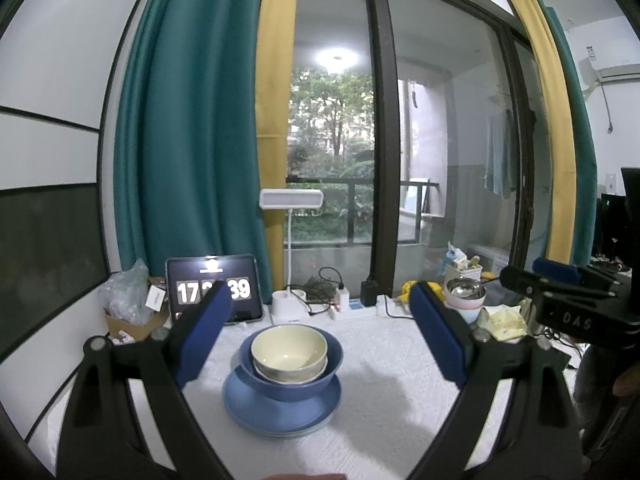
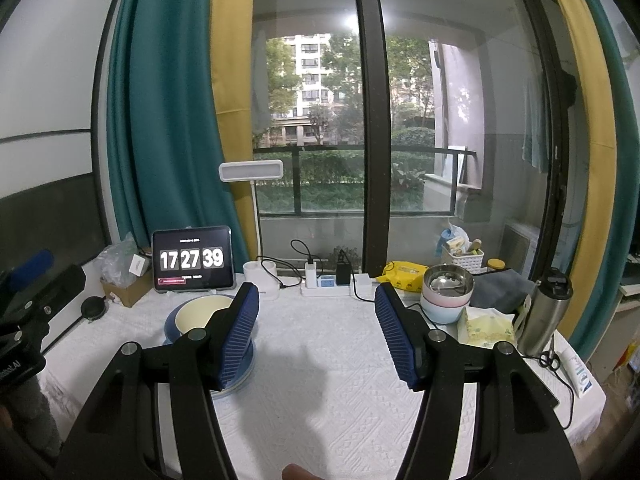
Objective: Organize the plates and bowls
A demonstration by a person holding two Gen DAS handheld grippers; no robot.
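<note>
While both tools are hovering above the white tablecloth [image 2: 320, 420], the counting is running from the left side across. One tablet clock [image 2: 192, 259] is standing at about ten o'clock from the middle of the right wrist view, with one white lamp [image 2: 251, 171] rising just beside it. One stack of dishes is sitting at nine o'clock in that view, partly hidden behind the left blue pad. From the left wrist view it is lying dead centre: one cream bowl [image 1: 289, 353] is nesting in one blue bowl [image 1: 294, 376], which is resting on blue plates [image 1: 280, 412], at least two by their rims. The left gripper [image 1: 320, 340] is standing wide open around that stack without touching it. The right gripper [image 2: 316, 334] is also gaping, with only bare cloth between its pads. At two o'clock in the right wrist view a second stack of bowls [image 2: 447, 296] is showing three: one steel, one pink, one pale blue. One steel flask [image 2: 545, 312] is standing at three o'clock.
</note>
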